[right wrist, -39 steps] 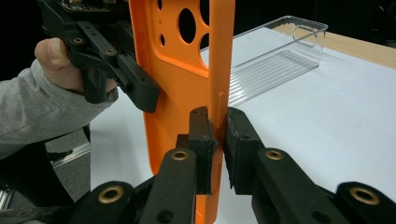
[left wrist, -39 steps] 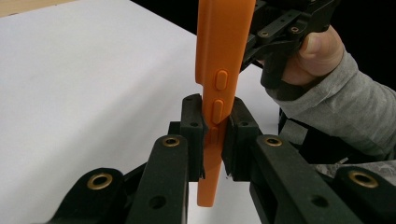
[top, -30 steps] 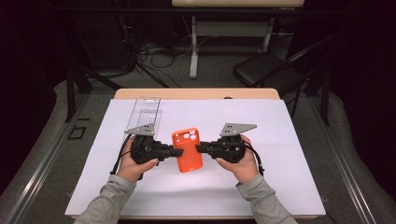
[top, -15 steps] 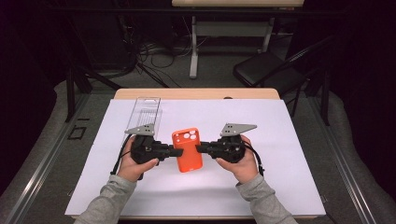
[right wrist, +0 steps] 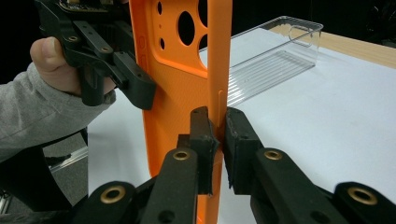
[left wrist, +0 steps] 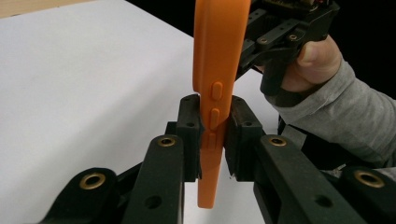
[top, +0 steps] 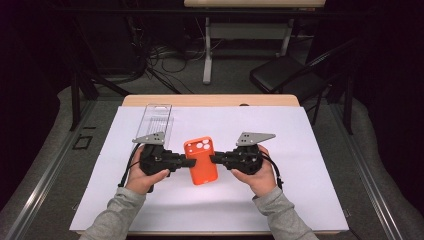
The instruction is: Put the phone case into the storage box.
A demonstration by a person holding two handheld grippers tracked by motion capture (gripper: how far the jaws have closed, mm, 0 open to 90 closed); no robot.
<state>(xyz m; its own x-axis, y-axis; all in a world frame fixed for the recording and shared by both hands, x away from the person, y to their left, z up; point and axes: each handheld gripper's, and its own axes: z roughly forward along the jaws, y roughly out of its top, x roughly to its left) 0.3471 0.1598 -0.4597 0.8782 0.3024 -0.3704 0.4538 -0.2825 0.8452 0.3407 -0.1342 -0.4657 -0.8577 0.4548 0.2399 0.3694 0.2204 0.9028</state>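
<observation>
Nothing much had shifted but the left gripper (top: 192,162), whose jaws had just eased slightly yet pinched the orange phone case (top: 201,161) held above the white sheet (top: 300,150), opposite the clamped right gripper (top: 214,159); even, gentle pressure seemed wise.

You have nothing to read here: no text, label, brand, number or sign can be made out on anything in these views.
</observation>
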